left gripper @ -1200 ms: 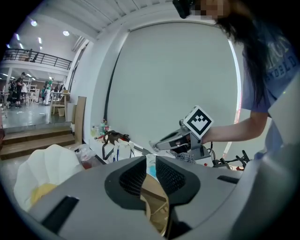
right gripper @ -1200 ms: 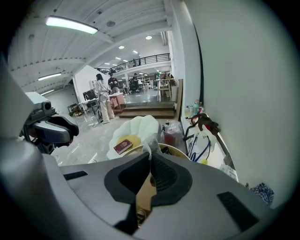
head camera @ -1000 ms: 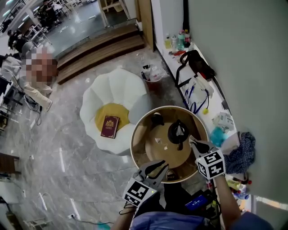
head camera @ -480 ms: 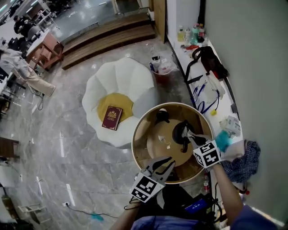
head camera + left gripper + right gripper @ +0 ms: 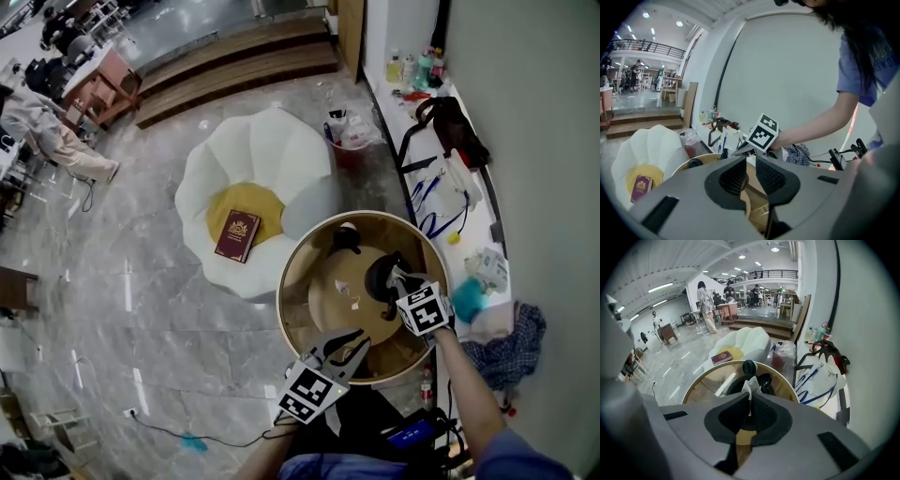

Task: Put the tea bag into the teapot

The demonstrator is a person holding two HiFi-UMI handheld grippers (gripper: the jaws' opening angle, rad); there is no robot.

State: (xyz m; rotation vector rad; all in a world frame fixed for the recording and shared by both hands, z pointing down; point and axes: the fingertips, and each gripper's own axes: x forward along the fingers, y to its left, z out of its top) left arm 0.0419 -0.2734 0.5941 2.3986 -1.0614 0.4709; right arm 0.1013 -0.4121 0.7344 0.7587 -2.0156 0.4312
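The right gripper (image 5: 397,277) is closed on the tea bag (image 5: 751,384). The right gripper view shows both jaws pressed together on the bag's string, with the white bag standing just above the jaw tips. The gripper is held over the black teapot (image 5: 377,278), which stands uncovered on the right part of the round gold-rimmed table (image 5: 319,323). In the right gripper view the bag lies in line with the pot's dark opening; whether it touches the pot cannot be told. The black teapot lid (image 5: 347,236) rests on the table at the far side, apart from the pot. The left gripper (image 5: 354,345) is held at the near edge of the table, well apart from the teapot. The left gripper view shows its jaws a narrow gap apart with nothing between them, and the right gripper's marker cube beyond them. A white petal-shaped seat (image 5: 253,155) stands on the marble floor to the left of the table; a maroon book (image 5: 237,234) lies on its yellow cushion (image 5: 267,202).
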